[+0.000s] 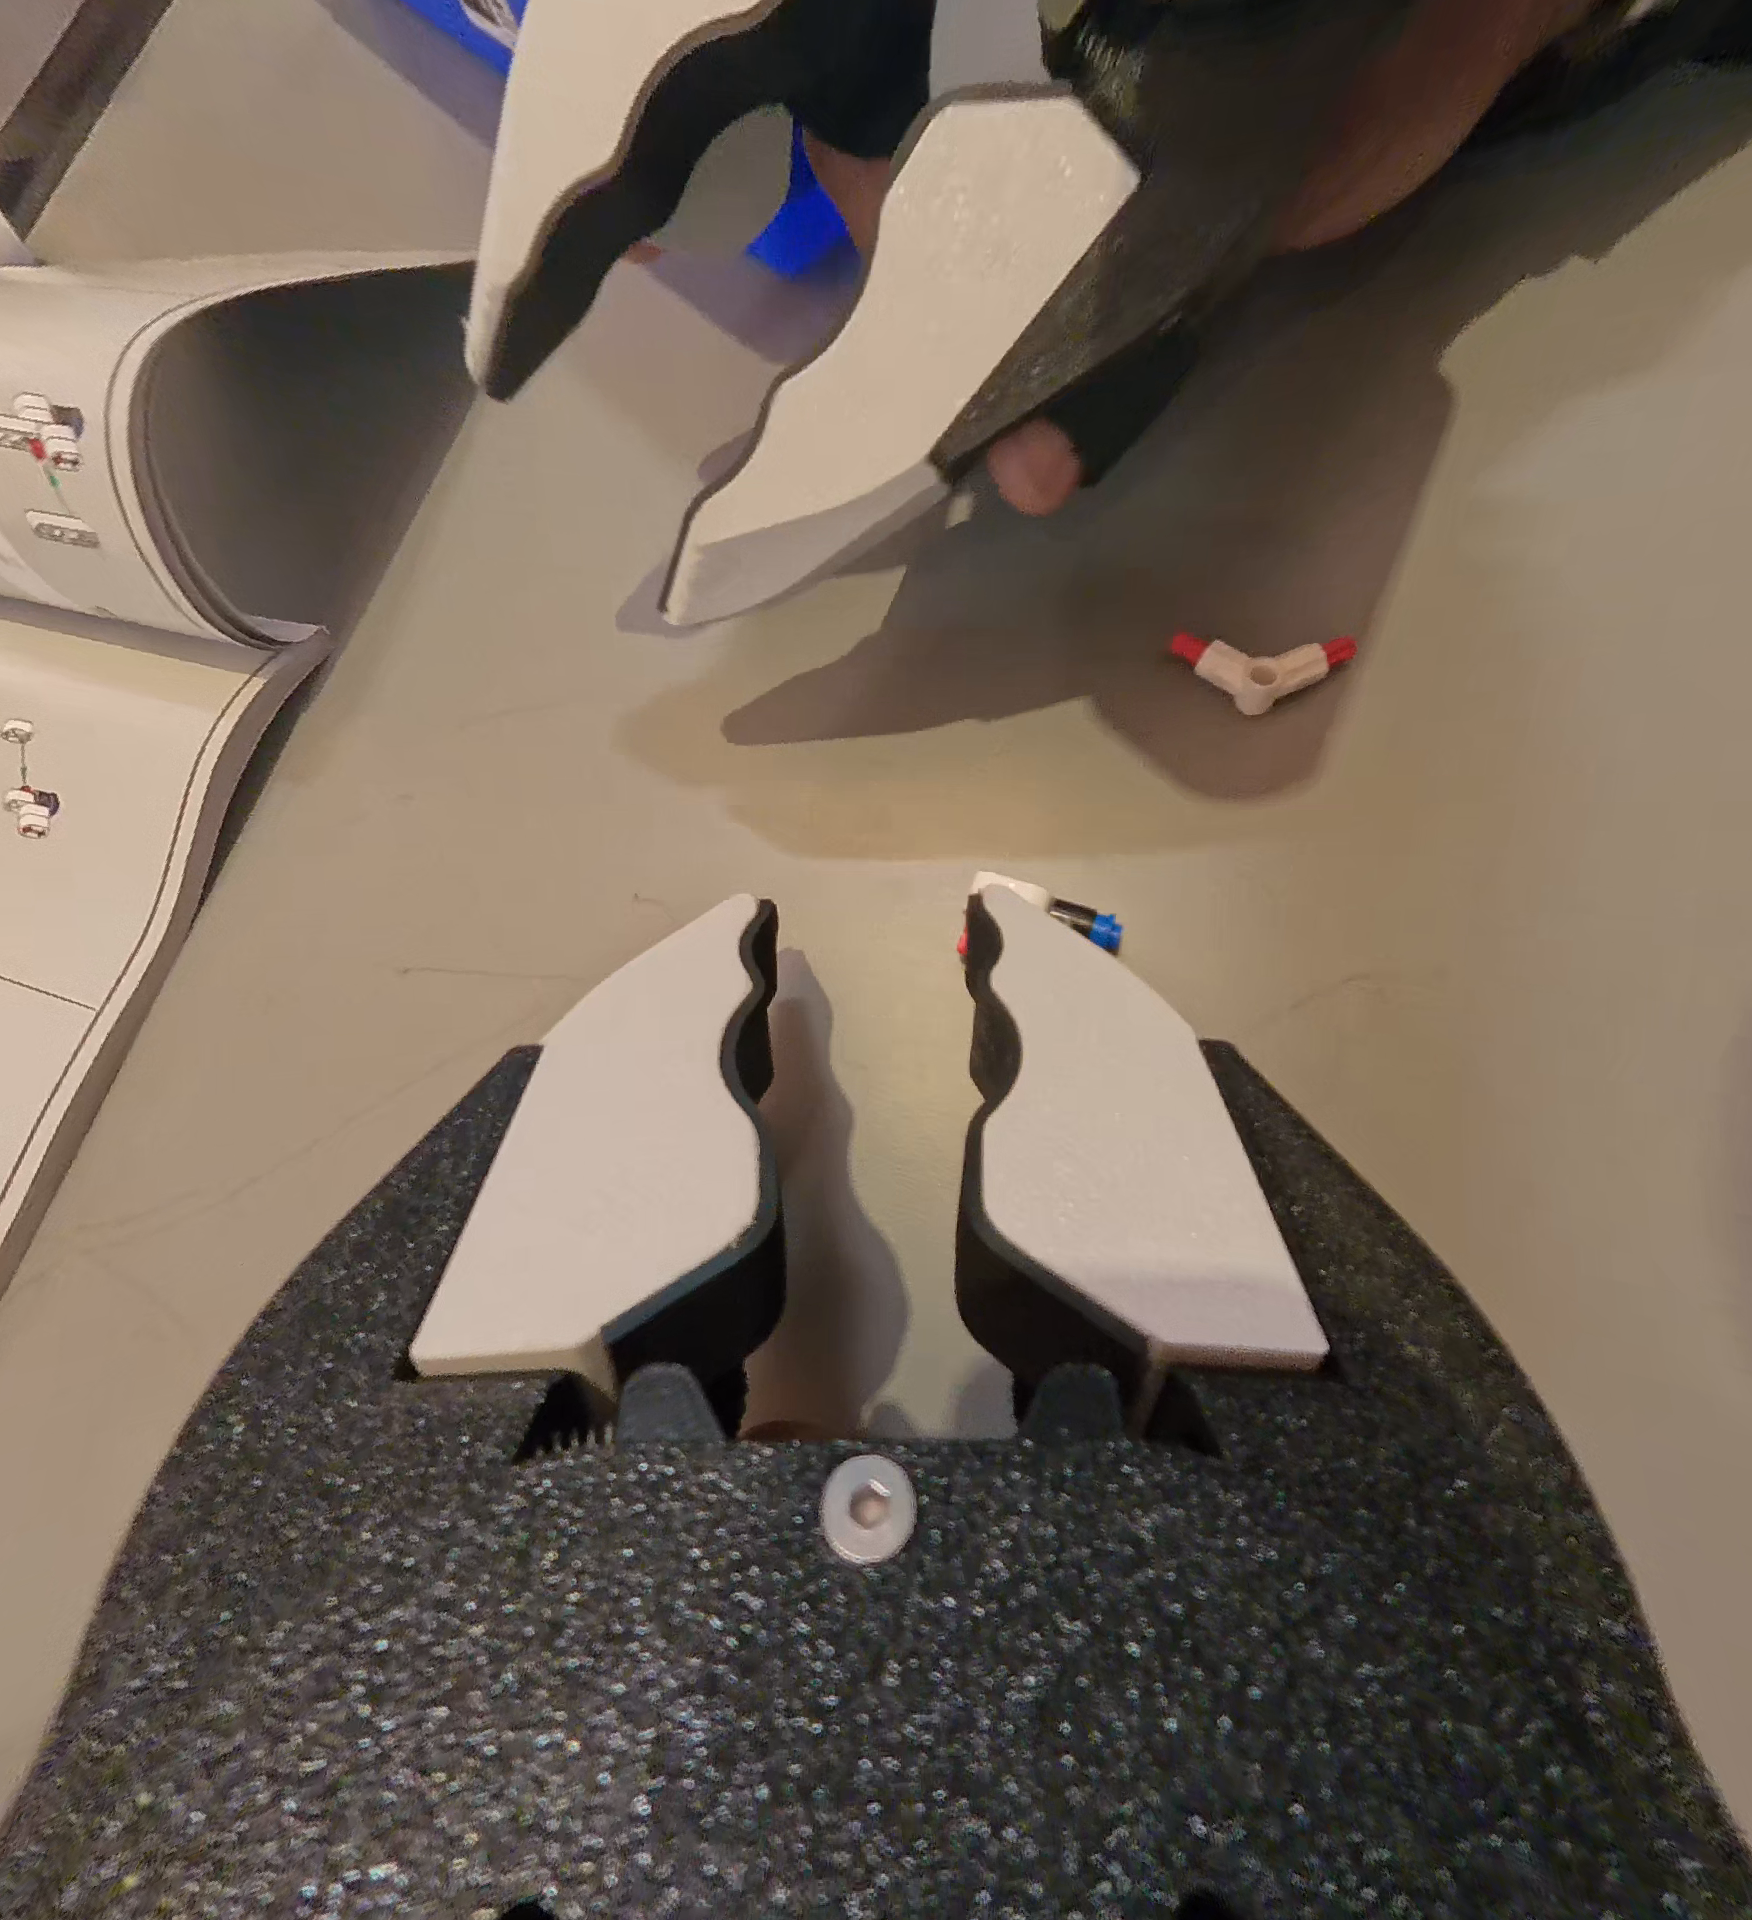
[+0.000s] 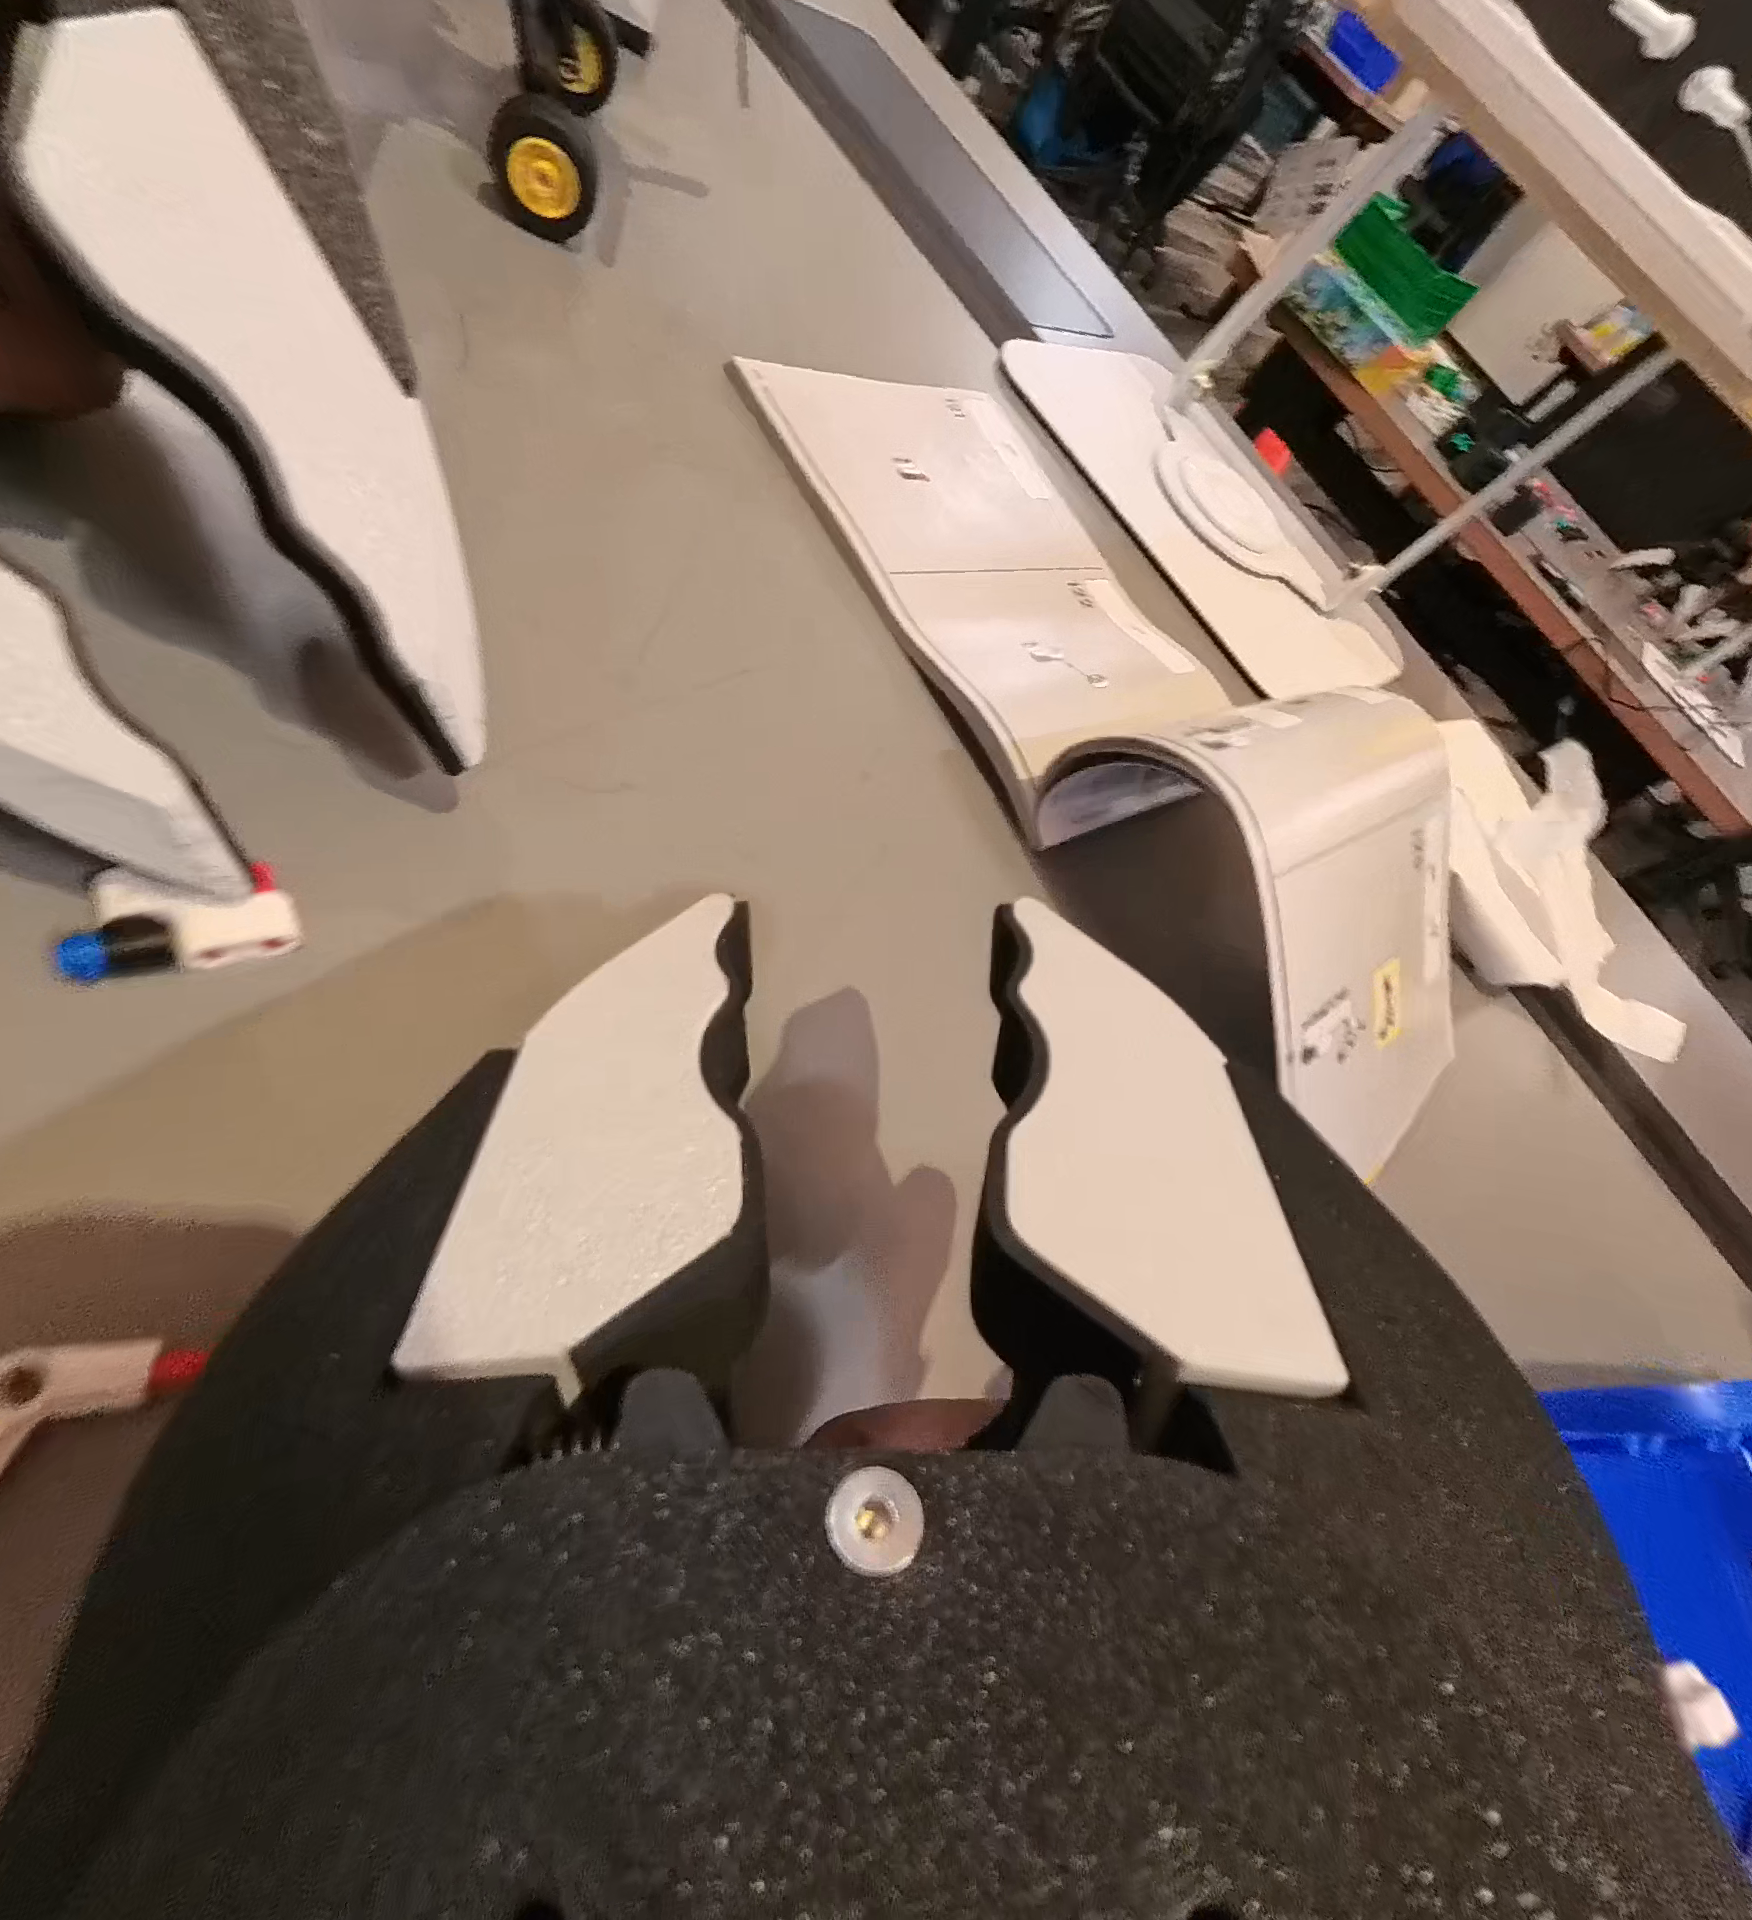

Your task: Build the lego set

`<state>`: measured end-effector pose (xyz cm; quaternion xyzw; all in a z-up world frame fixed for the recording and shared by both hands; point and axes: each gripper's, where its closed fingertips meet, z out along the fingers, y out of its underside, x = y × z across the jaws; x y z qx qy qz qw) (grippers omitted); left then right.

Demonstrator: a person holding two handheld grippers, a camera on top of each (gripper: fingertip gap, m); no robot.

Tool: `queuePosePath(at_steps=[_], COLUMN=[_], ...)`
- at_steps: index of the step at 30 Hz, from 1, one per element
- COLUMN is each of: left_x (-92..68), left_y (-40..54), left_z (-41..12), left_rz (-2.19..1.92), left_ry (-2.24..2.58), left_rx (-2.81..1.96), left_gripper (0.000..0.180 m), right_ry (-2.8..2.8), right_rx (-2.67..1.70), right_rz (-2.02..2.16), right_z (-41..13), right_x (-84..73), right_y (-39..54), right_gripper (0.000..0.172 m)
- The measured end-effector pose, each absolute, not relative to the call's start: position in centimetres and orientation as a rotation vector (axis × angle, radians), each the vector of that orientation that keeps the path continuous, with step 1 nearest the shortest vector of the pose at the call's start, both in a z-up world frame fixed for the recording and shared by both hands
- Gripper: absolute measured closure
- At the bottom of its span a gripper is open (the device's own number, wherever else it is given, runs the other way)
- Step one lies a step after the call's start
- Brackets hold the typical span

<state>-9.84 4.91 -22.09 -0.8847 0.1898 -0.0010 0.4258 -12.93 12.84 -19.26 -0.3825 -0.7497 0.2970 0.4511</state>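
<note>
The left gripper hovers low over the plain grey surface with its two white, wavy-edged fingers standing apart and nothing between them but bare tabletop. Under the tip of its right-hand finger lies a small toy-brick assembly, a white block with a red pin, a black sleeve and a blue end; the right wrist view shows that fingertip just at the white block, though whether it touches cannot be told. The right gripper is likewise parted on nothing, its fingers over bare surface. From the left wrist view it hangs beyond the left gripper, held by a hand in a black fingerless glove. Near it, well apart from both sets of fingers, rests a beige angled connector with red pins in its two ends. An open instruction booklet with curled white pages lies to the side, crumpled white paper past it. A blue plastic bin sits beside the right gripper, and a black toy wheel with a yellow hub stands at the far end of the surface.
</note>
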Motion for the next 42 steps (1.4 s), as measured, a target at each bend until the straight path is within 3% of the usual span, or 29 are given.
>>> queuePosePath(at_steps=[7,12,42], left_x=[-11.0,-11.4,-12.0], left_y=[5.3,5.3,4.8], left_z=[-21.3,-21.0,-19.7], left_rz=[-0.032,-0.025,-0.115], left_ry=[0.338,0.297,0.206], left_rx=[-2.183,-2.165,-2.078], left_gripper=[0.147,0.148,0.149], right_ry=[-1.644,-1.576,-1.599], right_rx=[-0.956,-1.036,-1.406], right_rz=[0.448,0.492,0.529], right_z=[-18.5,-17.8,-20.0], right_x=[-17.2,-20.3,-21.5], right_y=[14.6,14.7,18.0], right_gripper=[0.11,0.104,0.115])
